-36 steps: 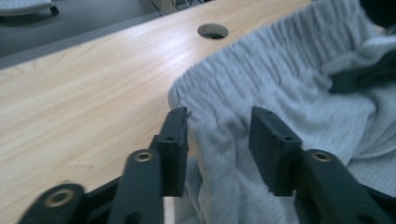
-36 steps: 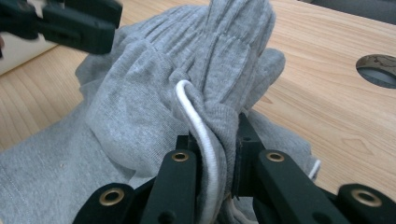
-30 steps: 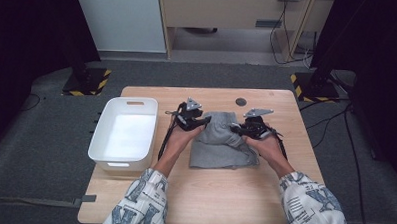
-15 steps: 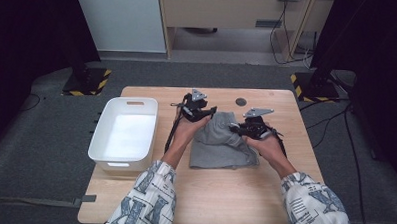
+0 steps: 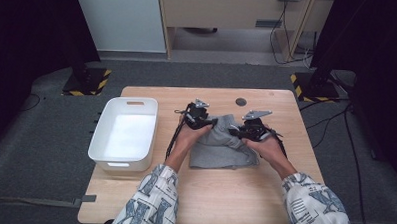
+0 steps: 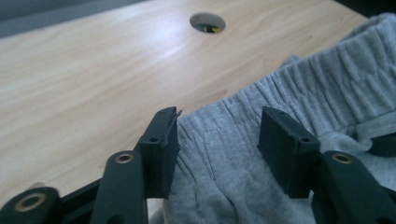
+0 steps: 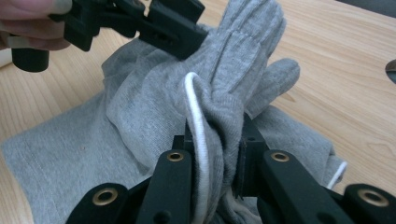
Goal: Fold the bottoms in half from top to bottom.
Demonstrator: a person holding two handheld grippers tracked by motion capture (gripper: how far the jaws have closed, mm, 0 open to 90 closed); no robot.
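On the far left of the wooden table (image 5: 133, 205) sits the white bin (image 5: 124, 134), well apart from my work. Just right of it, my left gripper (image 5: 202, 121) hangs over the near-left corner of the grey sweatpants (image 5: 220, 150), which lie bunched in the middle of the table. Its jaws stand apart and have just been opening; in the left gripper view the ribbed waistband (image 6: 299, 88) lies between and beyond my two black pads (image 6: 161, 154), and neither pad presses on the cloth, so this hand has let go.

Further right, my right gripper (image 5: 242, 133) is clenched on a gathered fold of the sweatpants. In the right gripper view the grey fabric rises in a thick bunch straight out of the closed jaws, with the white drawstring (image 7: 200, 135) pinched in alongside it and looping up the left side of the fold. My left gripper shows at the upper left of that view, touching the top of the raised cloth. Beyond the garment, toward the far edge, is the round cable hole (image 5: 241, 101) in the tabletop.
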